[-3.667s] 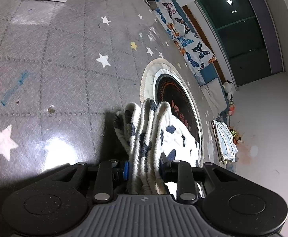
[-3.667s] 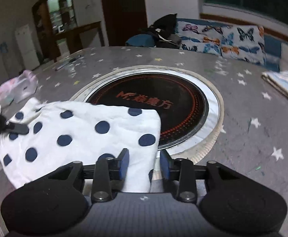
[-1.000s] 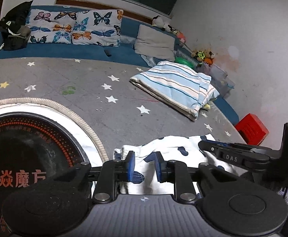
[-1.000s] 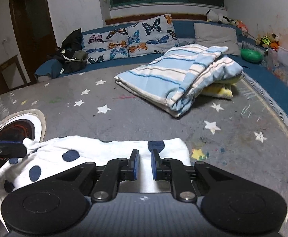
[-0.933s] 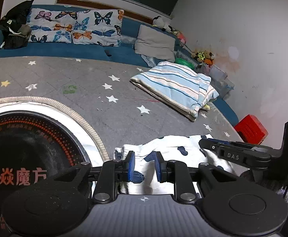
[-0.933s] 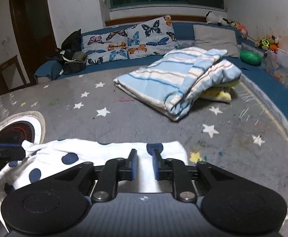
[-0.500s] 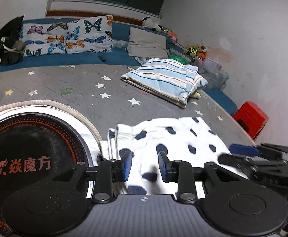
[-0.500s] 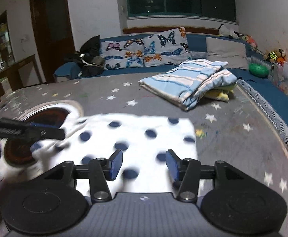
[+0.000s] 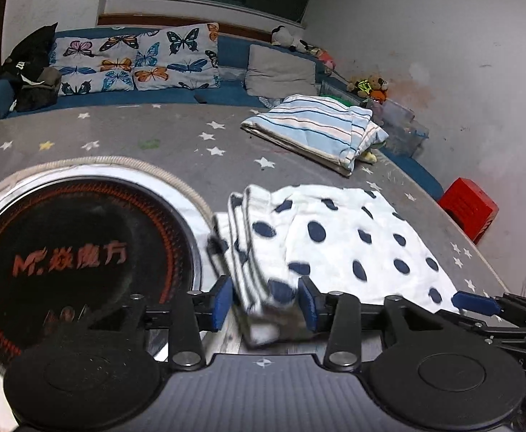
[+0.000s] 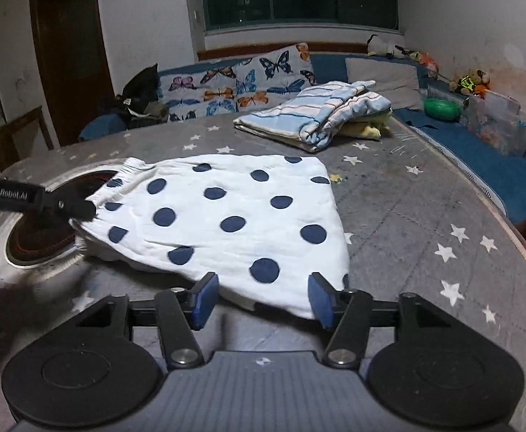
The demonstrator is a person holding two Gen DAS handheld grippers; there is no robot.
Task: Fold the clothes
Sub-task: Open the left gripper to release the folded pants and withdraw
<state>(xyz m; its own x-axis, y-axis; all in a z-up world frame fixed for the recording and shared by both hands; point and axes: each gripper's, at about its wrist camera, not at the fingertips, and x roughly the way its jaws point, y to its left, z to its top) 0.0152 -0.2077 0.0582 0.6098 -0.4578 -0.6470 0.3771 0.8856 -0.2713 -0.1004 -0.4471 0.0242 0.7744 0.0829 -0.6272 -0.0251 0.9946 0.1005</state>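
A white garment with dark blue dots [image 10: 234,212] lies spread flat on the grey star-patterned table [image 10: 407,216]. It also shows in the left wrist view [image 9: 353,237], with its gathered waistband end [image 9: 255,273] bunched between my left gripper's [image 9: 266,304] open fingers. My right gripper [image 10: 262,298] is open at the garment's near hem, with the cloth edge lying between its fingers. The left gripper's finger [image 10: 47,201] shows at the waistband in the right wrist view. The right gripper's finger [image 9: 479,304] shows at the hem in the left wrist view.
A round black induction plate [image 9: 72,252] with red lettering is set in the table left of the garment. A folded blue-striped cloth [image 10: 317,111] lies at the far side. A sofa with butterfly cushions [image 10: 241,79] lies behind. A red stool [image 9: 468,208] stands beyond the right edge.
Both grippers have opened and let go of the dotted garment, which now lies spread flat on the table. Both grippers have pulled back a little from it.
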